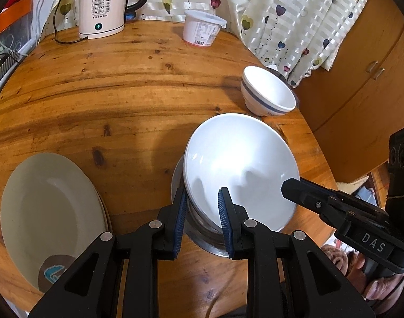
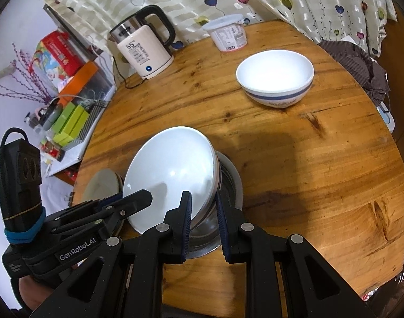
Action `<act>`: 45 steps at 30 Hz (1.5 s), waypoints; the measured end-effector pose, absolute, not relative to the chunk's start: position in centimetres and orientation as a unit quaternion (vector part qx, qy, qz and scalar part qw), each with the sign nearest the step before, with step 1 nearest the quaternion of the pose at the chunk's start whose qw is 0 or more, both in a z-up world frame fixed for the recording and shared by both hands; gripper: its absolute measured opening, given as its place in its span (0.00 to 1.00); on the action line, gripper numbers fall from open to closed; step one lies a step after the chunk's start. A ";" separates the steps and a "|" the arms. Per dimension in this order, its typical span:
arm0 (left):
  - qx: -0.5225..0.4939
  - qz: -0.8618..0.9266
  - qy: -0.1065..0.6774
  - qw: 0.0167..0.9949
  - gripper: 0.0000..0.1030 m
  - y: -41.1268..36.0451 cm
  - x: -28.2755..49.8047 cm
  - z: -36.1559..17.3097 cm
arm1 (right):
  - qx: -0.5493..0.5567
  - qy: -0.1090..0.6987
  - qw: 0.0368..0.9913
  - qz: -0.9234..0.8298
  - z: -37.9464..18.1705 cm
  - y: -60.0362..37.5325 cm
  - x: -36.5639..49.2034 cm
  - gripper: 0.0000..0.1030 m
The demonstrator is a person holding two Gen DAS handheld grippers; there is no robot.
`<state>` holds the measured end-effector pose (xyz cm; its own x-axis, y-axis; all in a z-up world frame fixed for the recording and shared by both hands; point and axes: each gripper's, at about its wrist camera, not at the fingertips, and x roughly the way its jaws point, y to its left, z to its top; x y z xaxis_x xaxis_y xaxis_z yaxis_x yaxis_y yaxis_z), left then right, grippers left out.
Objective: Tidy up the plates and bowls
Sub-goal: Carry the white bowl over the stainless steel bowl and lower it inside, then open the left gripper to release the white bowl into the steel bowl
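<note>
A round wooden table [image 1: 122, 92] fills the room's corner. The white bowl [image 1: 241, 164] tilts over a steel bowl [image 1: 202, 233], the left gripper [image 1: 203, 212] clamped on one rim and the right gripper [image 2: 204, 212] on the opposite, both equally near.

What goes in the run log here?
both tools grip white bowl | over metal bowl | striped bowl apart
</note>
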<state>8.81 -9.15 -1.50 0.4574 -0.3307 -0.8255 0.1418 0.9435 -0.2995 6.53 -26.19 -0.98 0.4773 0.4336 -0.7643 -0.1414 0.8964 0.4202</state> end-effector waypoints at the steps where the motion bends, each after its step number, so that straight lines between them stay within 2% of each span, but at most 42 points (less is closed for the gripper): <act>1: -0.093 -0.139 0.503 0.848 0.25 -9.2 8.8 -1.6 | 0.151 0.484 0.845 0.169 -1.1 -26.2 6.5 0.18; 33: -0.078 -0.136 0.512 0.845 0.25 -10.2 8.4 -2.2 | 0.140 0.504 0.836 0.164 -2.5 -26.4 6.9 0.20; 45: -0.061 -0.129 0.504 0.852 0.30 -10.2 7.8 -2.0 | 0.136 0.502 0.838 0.166 -2.5 -26.1 6.7 0.20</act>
